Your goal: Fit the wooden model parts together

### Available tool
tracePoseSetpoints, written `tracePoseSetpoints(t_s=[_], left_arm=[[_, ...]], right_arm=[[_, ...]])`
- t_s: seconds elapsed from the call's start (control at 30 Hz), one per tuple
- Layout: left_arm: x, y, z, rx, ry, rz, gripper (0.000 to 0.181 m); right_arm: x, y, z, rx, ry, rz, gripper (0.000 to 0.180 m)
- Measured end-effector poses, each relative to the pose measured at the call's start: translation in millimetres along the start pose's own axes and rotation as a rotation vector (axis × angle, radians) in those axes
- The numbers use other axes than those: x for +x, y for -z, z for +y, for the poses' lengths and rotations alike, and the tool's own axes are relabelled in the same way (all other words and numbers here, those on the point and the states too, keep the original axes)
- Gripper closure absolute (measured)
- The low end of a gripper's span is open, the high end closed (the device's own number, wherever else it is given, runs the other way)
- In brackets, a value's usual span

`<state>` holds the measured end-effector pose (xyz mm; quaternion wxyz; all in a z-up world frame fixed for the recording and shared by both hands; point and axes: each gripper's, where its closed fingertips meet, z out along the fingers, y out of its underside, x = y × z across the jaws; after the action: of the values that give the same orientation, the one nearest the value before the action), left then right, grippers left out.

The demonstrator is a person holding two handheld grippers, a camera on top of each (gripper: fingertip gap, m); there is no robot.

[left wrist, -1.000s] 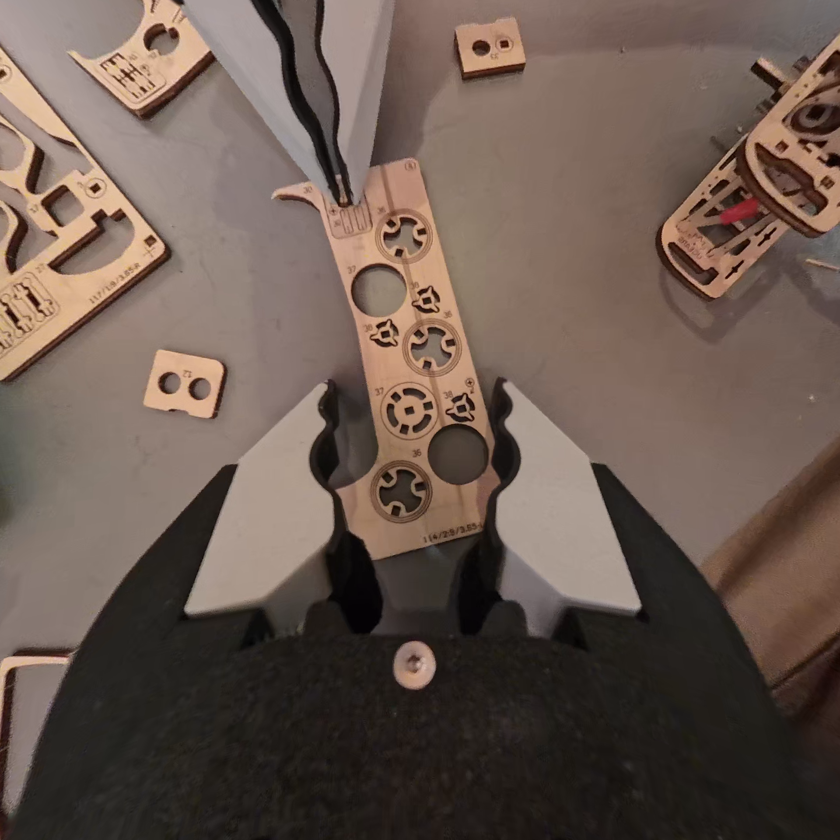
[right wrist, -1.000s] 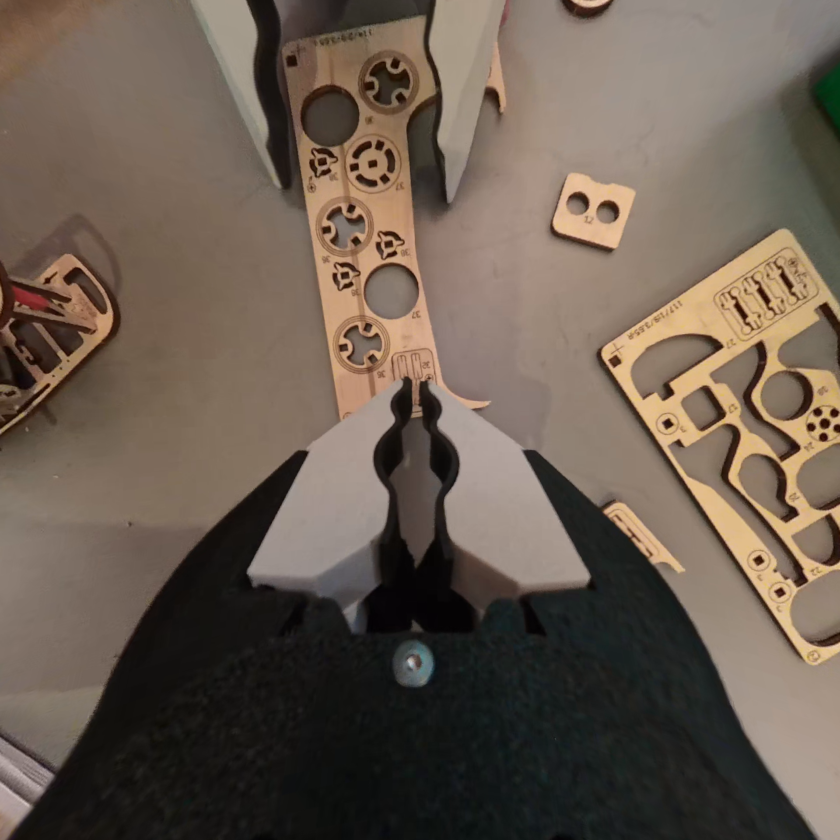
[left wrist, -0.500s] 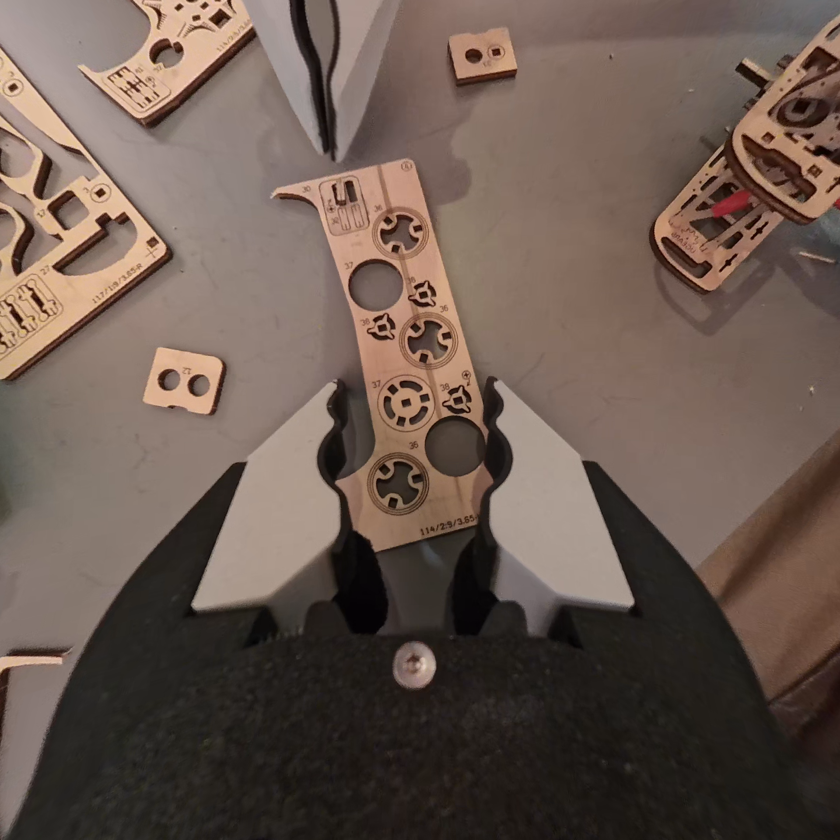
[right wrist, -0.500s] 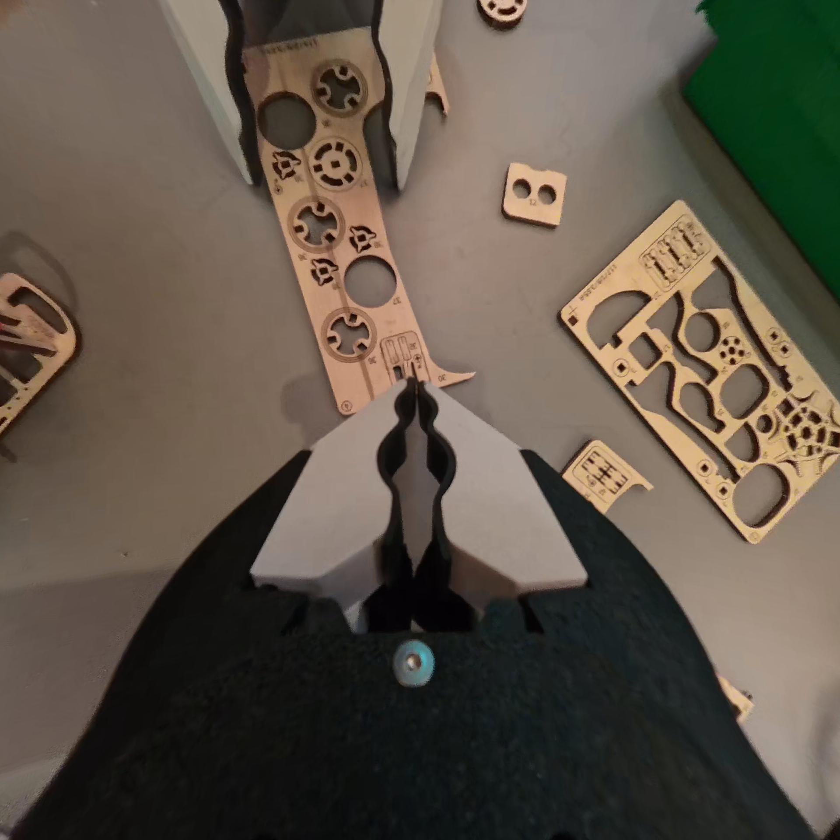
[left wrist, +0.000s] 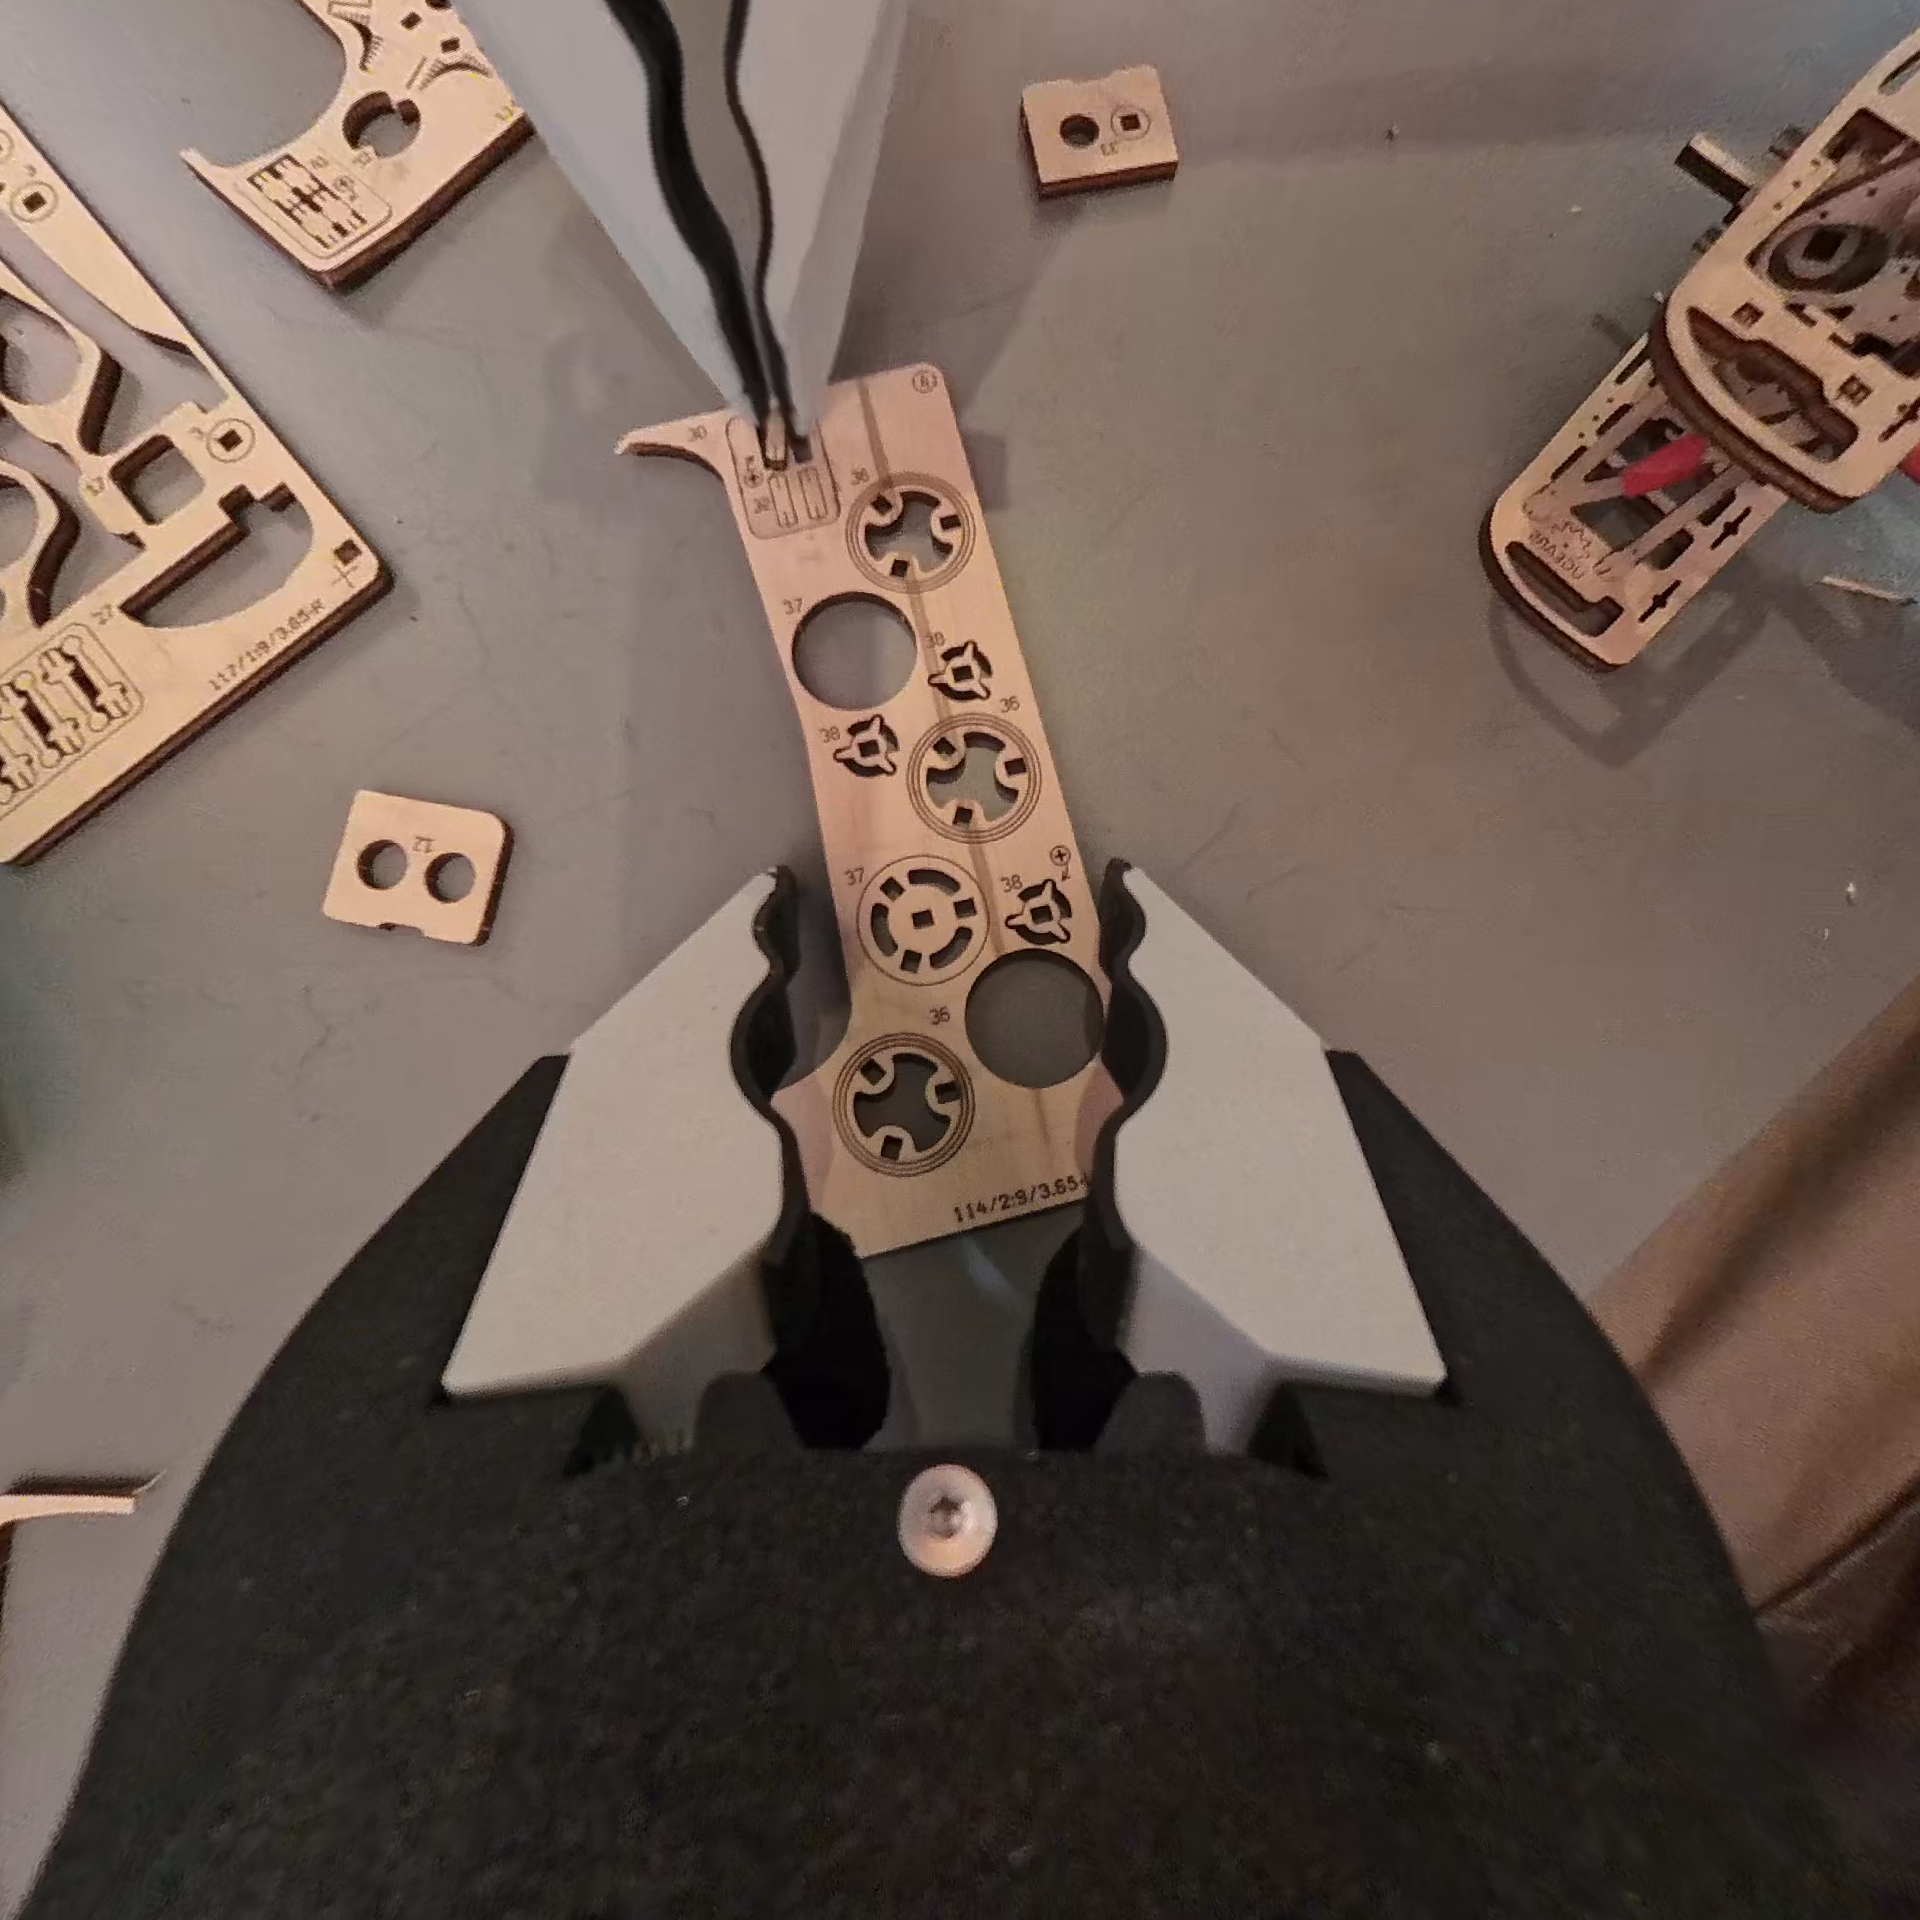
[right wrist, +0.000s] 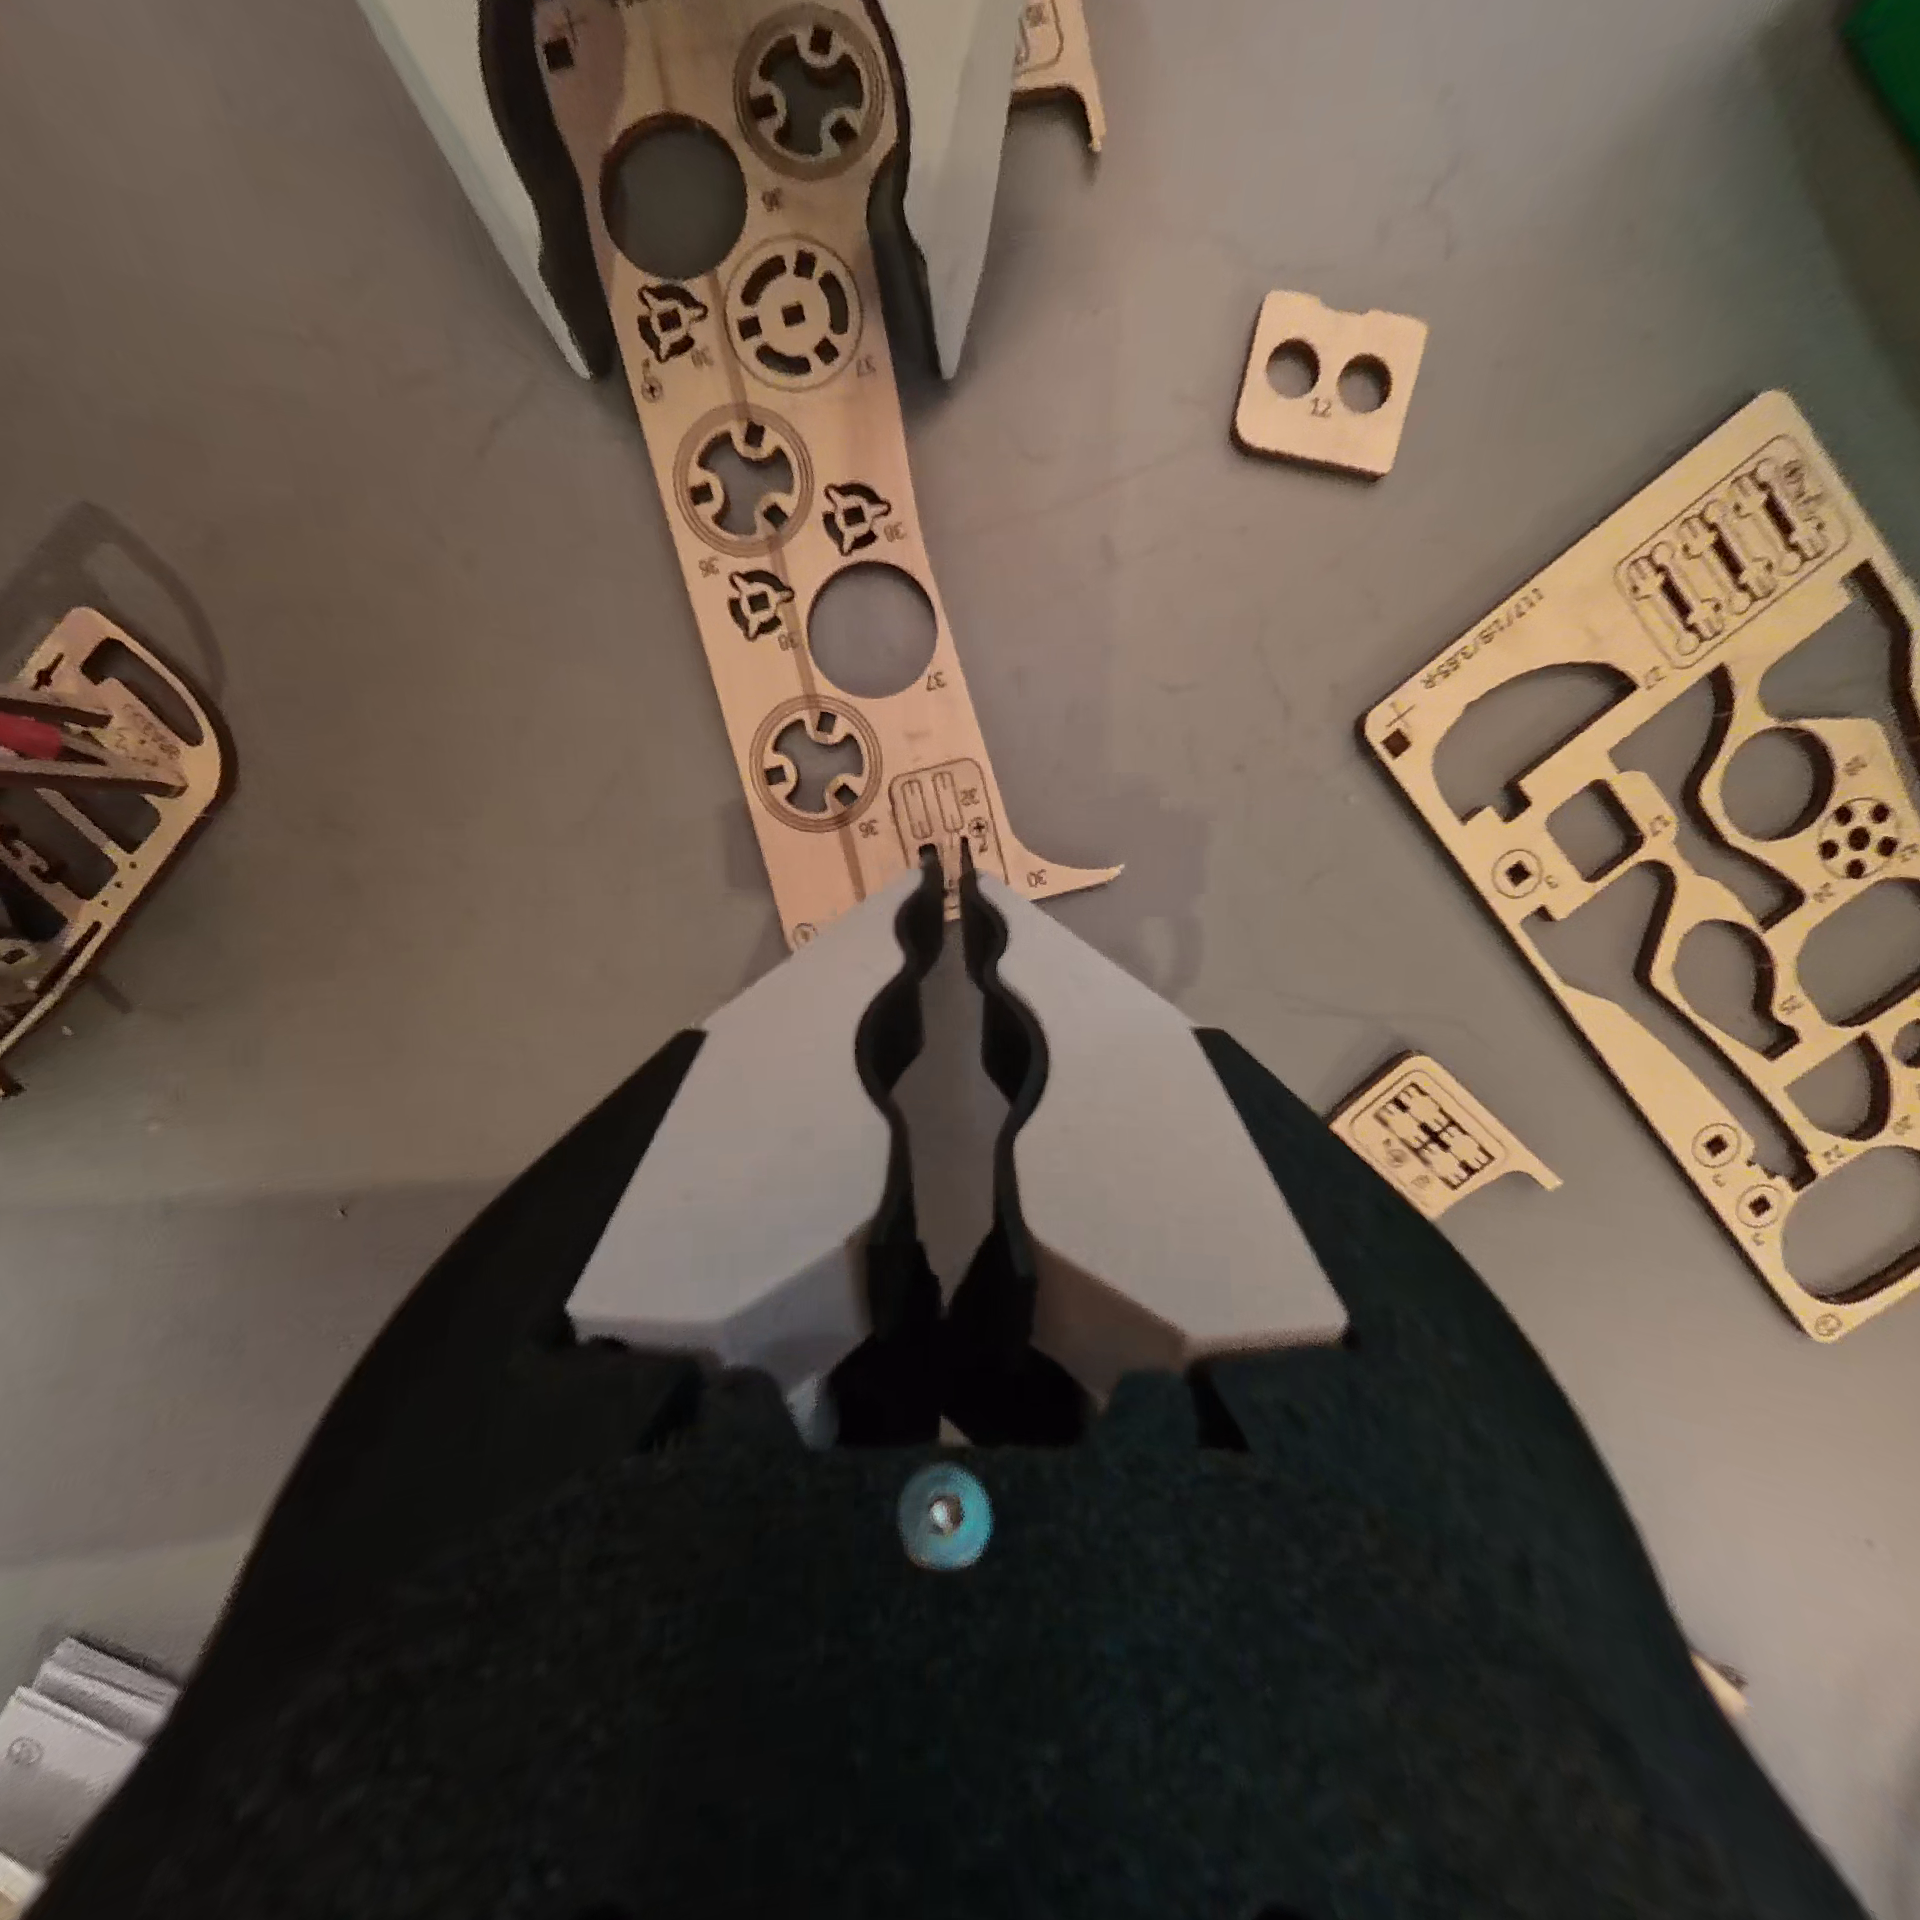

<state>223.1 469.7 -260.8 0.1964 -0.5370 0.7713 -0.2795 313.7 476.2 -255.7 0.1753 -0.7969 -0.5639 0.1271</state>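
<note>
The long wooden parts strip lies flat on the grey table and serves as the landmark. The left gripper is clenched on the strip's near end, its fingers pressed against both long edges. At the far end, the right gripper has its tips nearly closed, pinching one of the small slotted pieces still set in the strip; whether it truly grips that piece cannot be told.

In the left wrist view, left of the strip lie a large cut-out sheet, a fragment with small slotted parts and a small two-hole plate. Beyond the strip's far end sits another small plate, seen only here. To the right stands the part-built wooden model with a red piece inside.

The right wrist view reverses this: the model is left of the strip, the right gripper touches its near end, and the two-hole plate and sheet lie to the right. Only here appear a green edge at the top right corner and pale stacked material at the lower left.

Small engraved numbers and codes mark the strip, sheet and plates.
</note>
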Motion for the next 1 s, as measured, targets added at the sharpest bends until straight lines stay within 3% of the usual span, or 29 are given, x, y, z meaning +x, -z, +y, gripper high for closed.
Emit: tracePoseSetpoints(t_s=[0.03, 1.0], left_arm=[[0.0, 0.0, 0.0, 0.000, 0.000, 0.000, 0.124], [-0.2, -0.4, -0.7, 0.007, -0.001, 0.004, 0.128]], right_arm=[[1.7, 1.5, -0.3, -0.007, 0.014, 0.010, 0.178], [-1.9, -2.4, -2.0, -0.162, 0.174, -0.126, 0.177]])
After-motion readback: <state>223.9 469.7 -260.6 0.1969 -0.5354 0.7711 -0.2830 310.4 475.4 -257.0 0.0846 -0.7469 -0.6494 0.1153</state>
